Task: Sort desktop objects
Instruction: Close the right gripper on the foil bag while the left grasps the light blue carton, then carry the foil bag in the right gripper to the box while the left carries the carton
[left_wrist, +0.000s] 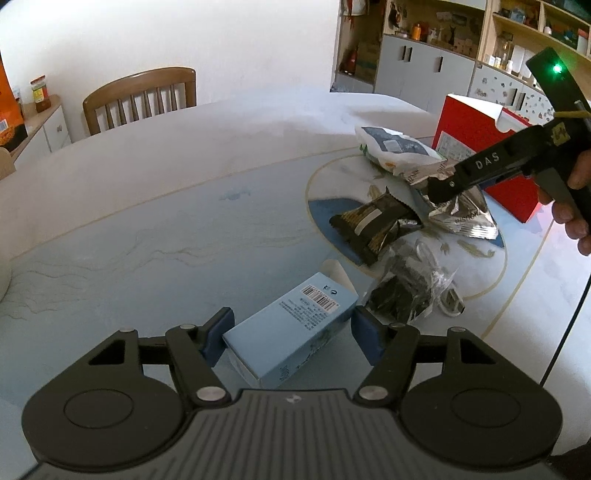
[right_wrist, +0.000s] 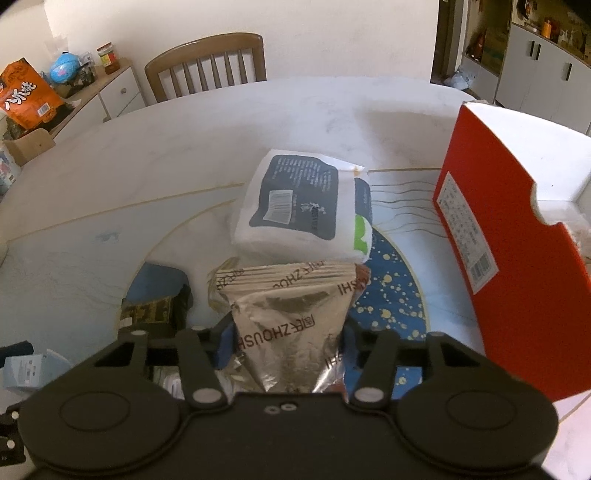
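To clear the table, the left gripper (left_wrist: 291, 338) clamped the pale blue cardboard carton (left_wrist: 291, 328) while the right gripper (right_wrist: 284, 341) pinched the crinkled silver foil pouch (right_wrist: 291, 332), both apparently bound for the open red box (right_wrist: 517, 266).

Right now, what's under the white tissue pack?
The white tissue pack overlaps the far end of the silver foil snack bag, which the right gripper has between its fingers. The rest of what lies under the pack is covered.

Left gripper (left_wrist: 291, 338) angles down, blue pads squeezing a light-blue cardboard box (left_wrist: 291, 332); right gripper (right_wrist: 286, 343) pinches a crinkly silver foil snack bag (right_wrist: 291, 332).
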